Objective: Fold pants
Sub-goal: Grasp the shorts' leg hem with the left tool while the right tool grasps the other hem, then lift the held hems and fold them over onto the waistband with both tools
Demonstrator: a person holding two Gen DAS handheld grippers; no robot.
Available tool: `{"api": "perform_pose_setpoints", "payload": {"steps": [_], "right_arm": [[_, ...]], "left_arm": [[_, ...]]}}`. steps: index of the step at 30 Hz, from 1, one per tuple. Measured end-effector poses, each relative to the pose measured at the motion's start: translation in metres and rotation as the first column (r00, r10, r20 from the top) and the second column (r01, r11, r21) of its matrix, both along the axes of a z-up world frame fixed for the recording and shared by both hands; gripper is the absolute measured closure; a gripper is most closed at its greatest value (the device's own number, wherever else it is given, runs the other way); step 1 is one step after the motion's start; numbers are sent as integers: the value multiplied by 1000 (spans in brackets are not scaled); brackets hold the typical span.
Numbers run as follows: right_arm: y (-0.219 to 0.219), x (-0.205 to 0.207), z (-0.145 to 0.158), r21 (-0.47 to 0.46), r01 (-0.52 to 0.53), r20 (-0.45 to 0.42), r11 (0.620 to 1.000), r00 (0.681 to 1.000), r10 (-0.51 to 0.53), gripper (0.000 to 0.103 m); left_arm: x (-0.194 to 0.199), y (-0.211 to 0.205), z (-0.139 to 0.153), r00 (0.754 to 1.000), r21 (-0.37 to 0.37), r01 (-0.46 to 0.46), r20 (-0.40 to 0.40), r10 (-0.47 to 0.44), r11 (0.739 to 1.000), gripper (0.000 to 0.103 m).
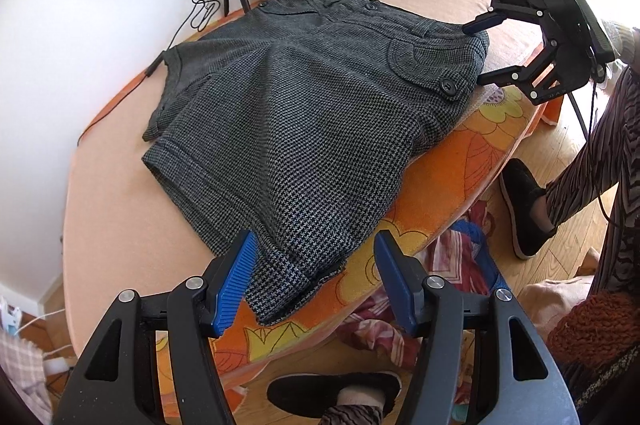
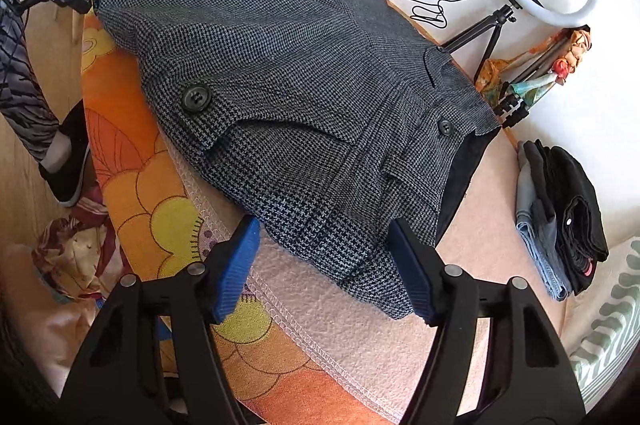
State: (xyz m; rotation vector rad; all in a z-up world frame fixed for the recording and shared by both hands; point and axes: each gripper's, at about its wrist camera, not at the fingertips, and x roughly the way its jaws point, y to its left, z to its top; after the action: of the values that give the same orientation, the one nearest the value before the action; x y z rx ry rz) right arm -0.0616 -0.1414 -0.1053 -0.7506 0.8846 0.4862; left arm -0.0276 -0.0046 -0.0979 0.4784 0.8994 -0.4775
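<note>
Houndstooth shorts (image 1: 304, 113) lie flat; buttons up.

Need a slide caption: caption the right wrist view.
Open right gripper straddling the waistband corner of gray houndstooth shorts spread on a bed.

The left black gripper with blue ribbed pads (image 1: 314, 255) has its two fingers spread wide apart and points forward, low. The right black gripper with blue ribbed pads (image 2: 324, 239) is also spread wide, with the fingers angled downward.
</note>
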Motion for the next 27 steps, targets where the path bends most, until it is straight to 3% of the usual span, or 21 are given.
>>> {"api": "perform_pose_setpoints", "payload": {"steps": [2, 4, 7, 11, 19, 22, 24, 25, 27], "right_arm": [[2, 1, 1, -7, -5, 5, 1000, 1000, 5, 51], [3, 4, 5, 21, -3, -18, 1000, 1000, 3, 76], [3, 8, 14, 31, 20, 13, 999, 1000, -20, 85], [-2, 20, 38, 109, 66, 34, 992, 997, -71, 86], [-1, 40, 61, 166, 108, 64, 980, 991, -120, 87], [-1, 42, 65, 186, 111, 64, 976, 990, -125, 87], [-2, 42, 66, 193, 114, 64, 975, 990, -128, 87], [-3, 42, 66, 194, 116, 63, 974, 989, -130, 87], [-3, 41, 64, 193, 117, 58, 974, 990, -130, 87]], "left_arm": [[0, 0, 0, 1000, 1, -3, 4, 3, 1000, 42], [-1, -1, -1, 1000, 11, -2, 11, 2, 1000, 42], [-3, -2, 0, 999, 32, -5, 36, 4, 999, 40], [-8, -6, 1, 997, 47, -1, 75, -2, 999, 32], [-16, -26, -11, 988, 155, 63, 131, -84, 986, 32], [-9, -26, -21, 986, 218, 42, 149, -76, 975, 32], [-2, -20, -23, 989, 206, 16, 141, -46, 978, 32], [1, -16, -22, 990, 188, 2, 136, -28, 982, 32], [6, -10, -21, 993, 156, -18, 118, -1, 988, 51]]}}
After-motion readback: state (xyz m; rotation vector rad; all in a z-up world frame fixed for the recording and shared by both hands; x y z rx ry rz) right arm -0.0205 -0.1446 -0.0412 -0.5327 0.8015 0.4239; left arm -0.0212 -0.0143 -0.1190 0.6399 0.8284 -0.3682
